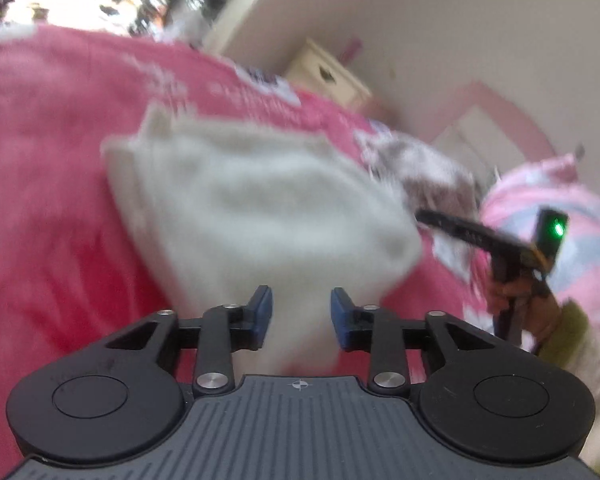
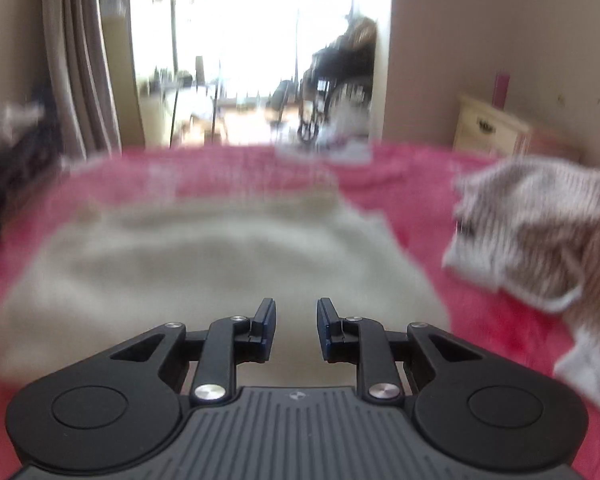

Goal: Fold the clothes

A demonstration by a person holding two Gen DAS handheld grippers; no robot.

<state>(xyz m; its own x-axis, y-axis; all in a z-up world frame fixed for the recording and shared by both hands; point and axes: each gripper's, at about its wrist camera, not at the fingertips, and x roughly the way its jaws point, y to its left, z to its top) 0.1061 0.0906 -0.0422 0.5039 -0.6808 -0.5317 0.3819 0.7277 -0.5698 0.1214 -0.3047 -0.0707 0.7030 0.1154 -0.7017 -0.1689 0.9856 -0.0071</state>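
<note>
Left wrist: one white garment; one striped garment; two parted claws.

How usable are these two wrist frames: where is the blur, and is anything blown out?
Left wrist view: the white garment and pink bedspread are smeared by motion, while the left gripper stays sharp; top-left background is overexposed. Right wrist view: the doorway is blown out to white, the cream garment and striped grey garment are blurred, and the right gripper is crisp.
</note>
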